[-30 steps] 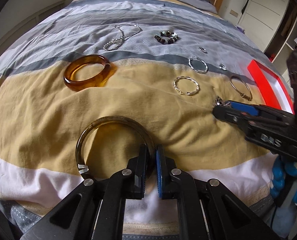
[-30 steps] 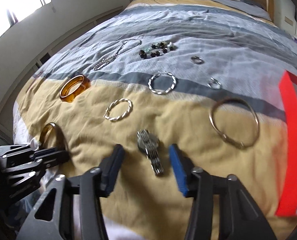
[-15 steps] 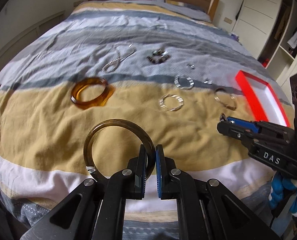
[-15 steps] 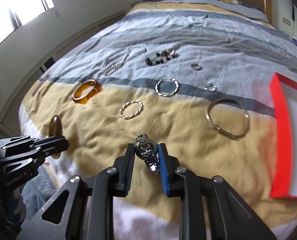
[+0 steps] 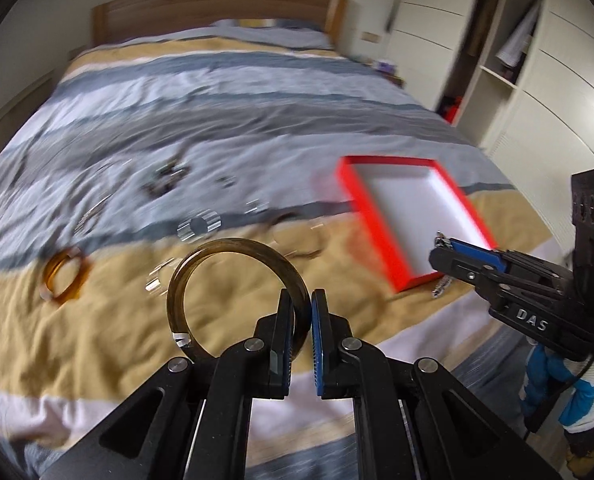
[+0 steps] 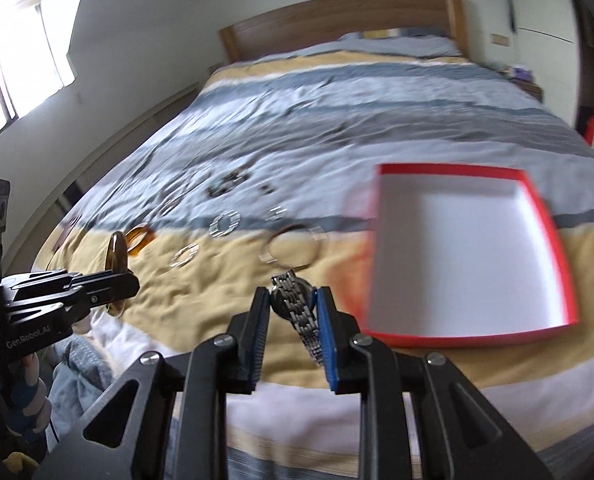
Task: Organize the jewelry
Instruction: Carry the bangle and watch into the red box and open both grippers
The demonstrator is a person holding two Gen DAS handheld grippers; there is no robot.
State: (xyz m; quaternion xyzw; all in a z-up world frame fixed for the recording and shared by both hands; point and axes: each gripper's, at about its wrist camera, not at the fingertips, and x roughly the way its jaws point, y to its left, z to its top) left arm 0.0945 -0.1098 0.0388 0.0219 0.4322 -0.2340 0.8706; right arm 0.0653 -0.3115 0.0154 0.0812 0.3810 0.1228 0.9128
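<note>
My left gripper [image 5: 300, 300] is shut on a dark olive bangle [image 5: 233, 250] and holds it upright above the bed; it also shows in the right wrist view [image 6: 117, 256]. My right gripper [image 6: 292, 298] is shut on a silver metal watch [image 6: 297, 308], lifted off the bedspread, its band hanging down. The right gripper shows in the left wrist view [image 5: 443, 250], at the near corner of the red box [image 5: 377, 236]. The box is open and white inside, and lies to the right in the right wrist view [image 6: 553, 216].
On the striped bedspread [image 5: 97, 320] lie an amber bangle [image 5: 63, 276], silver twisted bracelets [image 5: 199, 224], a thin hoop bracelet [image 6: 293, 246], dark beads [image 5: 165, 178] and small rings, all motion-blurred. A wooden headboard [image 5: 217, 8] stands at the back, white wardrobes [image 5: 497, 60] on the right.
Both grippers have risen off the bed and swung right toward the red box. The right gripper closed on the watch and lifted it. The left keeps the olive bangle.
</note>
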